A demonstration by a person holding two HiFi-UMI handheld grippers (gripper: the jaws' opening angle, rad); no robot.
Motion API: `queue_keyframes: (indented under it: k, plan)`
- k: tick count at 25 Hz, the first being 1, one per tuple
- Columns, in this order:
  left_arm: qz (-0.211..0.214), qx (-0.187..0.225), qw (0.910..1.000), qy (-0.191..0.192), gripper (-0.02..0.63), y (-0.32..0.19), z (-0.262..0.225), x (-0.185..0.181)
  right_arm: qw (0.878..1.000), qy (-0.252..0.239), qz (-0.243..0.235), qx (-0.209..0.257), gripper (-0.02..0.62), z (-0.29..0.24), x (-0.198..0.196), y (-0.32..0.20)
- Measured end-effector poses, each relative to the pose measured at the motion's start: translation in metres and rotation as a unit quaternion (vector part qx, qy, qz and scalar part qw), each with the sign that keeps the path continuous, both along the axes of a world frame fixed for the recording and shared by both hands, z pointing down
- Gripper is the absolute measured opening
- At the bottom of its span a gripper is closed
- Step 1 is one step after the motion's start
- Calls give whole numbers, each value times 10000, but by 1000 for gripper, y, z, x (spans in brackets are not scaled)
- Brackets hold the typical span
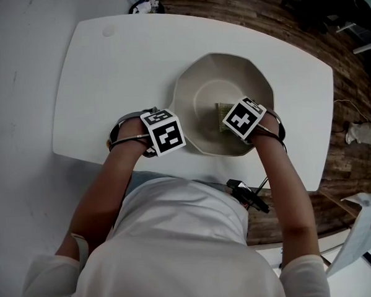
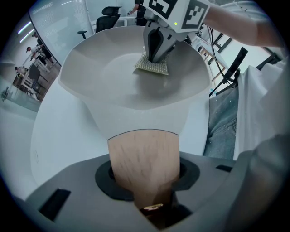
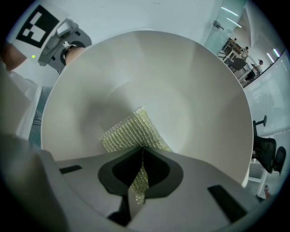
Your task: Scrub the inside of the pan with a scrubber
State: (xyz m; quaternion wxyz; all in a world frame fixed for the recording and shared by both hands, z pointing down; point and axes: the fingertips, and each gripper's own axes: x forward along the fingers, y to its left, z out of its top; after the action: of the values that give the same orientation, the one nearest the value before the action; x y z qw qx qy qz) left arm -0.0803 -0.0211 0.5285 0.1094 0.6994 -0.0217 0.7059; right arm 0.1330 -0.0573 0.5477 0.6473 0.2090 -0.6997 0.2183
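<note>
I have the left gripper (image 2: pixel 145 183) pointing down, its fingers (image 2: pixel 104 179) clamped on the pan's wooden handle (image 2: pixel 144 154), which runs out from between them to the cream pan (image 2: pixel 131 90) just beyond the tips. The pan sits on the white tabletop (image 1: pixel 119 61). My right gripper (image 3: pixel 141 156) reaches down into the bowl, and its fingers (image 3: pixel 158 170) are pinched together on the yellow-green mesh scrubber (image 3: pixel 129 131). A fold of the scrubber is caught between them, while the rest fans out past the tips and lies against the pan's inner surface, near the bottom of the bowl.
</note>
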Motion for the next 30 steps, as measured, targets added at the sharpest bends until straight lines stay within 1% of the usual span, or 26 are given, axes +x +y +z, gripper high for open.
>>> queue_keyframes:
  k: [7,14,17,21,24,26,30]
  plan:
    - [26,31,10000,-27,167,0,0,0,9979,-85,352,535,28,-3,7,-35]
    - [53,63,9999,-61,166,-2,0,-1,9938,-281,589,905,28,-6,1,-67]
    - [56,56,9999,-63,167,-2,1,-1,9906,-447,629,1129,28,-8,-7,-79]
    - [63,65,9999,-67,167,-2,1,-2,9840,-854,756,1372,28,-10,-20,-90]
    - [65,65,9999,-72,166,-2,1,-2,9804,-1065,817,1444,28,-10,-25,-93]
    - [65,65,9999,-77,167,-1,1,-3,9798,-1176,724,1449,28,-10,-30,-93]
    - [67,68,9999,-89,167,-1,1,-3,9758,-1594,776,1280,28,-9,-38,-89]
